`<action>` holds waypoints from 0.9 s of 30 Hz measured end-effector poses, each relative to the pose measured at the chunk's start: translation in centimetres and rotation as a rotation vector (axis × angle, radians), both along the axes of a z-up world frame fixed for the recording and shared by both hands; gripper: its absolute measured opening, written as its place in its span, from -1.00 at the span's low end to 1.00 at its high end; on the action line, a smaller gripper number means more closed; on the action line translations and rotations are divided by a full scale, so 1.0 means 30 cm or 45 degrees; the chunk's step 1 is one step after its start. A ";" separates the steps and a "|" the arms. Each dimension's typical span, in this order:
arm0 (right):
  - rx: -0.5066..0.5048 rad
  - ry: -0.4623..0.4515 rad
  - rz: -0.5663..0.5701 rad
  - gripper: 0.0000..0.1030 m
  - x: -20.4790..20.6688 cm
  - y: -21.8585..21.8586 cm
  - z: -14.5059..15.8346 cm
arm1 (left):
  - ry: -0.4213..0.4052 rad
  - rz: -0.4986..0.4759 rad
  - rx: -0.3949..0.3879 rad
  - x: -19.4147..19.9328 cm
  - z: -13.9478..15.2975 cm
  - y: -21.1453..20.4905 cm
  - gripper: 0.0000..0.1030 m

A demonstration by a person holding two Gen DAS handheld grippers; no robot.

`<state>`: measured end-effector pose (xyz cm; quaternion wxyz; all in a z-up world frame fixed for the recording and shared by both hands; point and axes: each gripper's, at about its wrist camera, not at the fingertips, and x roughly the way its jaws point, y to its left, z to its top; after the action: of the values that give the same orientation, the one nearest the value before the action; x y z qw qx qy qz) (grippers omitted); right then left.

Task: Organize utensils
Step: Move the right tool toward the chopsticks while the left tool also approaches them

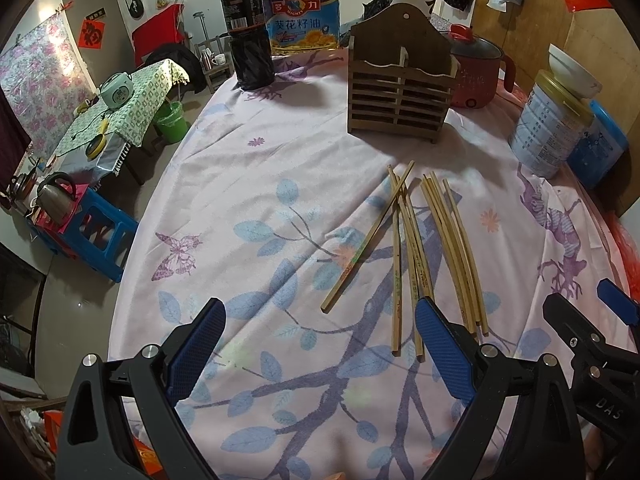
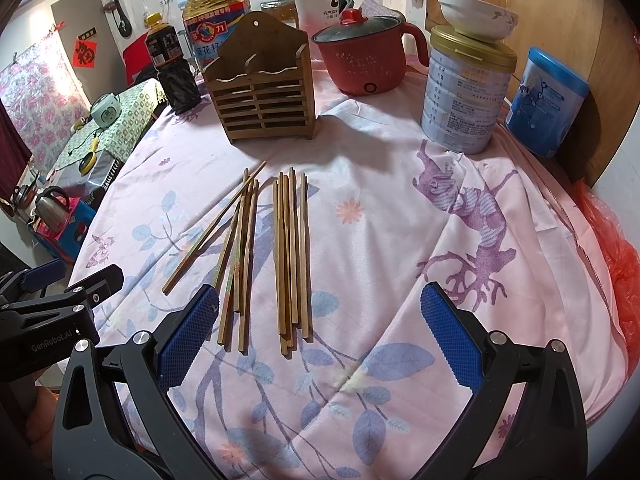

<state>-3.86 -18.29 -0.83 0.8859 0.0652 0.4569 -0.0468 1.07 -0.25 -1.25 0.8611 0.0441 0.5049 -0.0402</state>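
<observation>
Several bamboo chopsticks [image 1: 436, 248] [image 2: 264, 256] lie loose on the pink flowered tablecloth [image 1: 260, 200] [image 2: 400, 200], in two rough bunches with one stick angled off to the left. Behind them stands a slatted wooden utensil holder [image 1: 400, 84] [image 2: 264, 92], with nothing showing above its rim. My left gripper [image 1: 320, 336] is open, just left of the near ends of the chopsticks, its right fingertip touching or overlapping them. My right gripper [image 2: 320, 324] is open with the near ends of the right bunch between its fingers. Neither holds anything.
At the back stand a dark sauce bottle [image 1: 246, 32], a big oil jug [image 1: 300, 8], a red electric pot [image 2: 368, 56], a tin [image 2: 466, 92] with a white bowl [image 2: 476, 16] on top, and a blue canister [image 2: 546, 100]. The table drops off at left toward a blue stool [image 1: 96, 232].
</observation>
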 end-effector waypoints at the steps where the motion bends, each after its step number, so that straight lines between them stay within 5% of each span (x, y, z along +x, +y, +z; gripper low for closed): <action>1: 0.000 0.000 0.000 0.89 0.001 -0.001 -0.001 | 0.002 0.000 0.000 0.001 -0.002 -0.001 0.82; 27: 0.013 0.048 -0.013 0.89 0.018 0.011 -0.030 | 0.075 0.020 -0.016 0.026 -0.044 0.029 0.82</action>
<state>-3.33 -17.95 -1.74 0.8766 0.0713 0.4733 -0.0500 1.86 0.63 -2.57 0.8465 0.0335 0.5301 -0.0377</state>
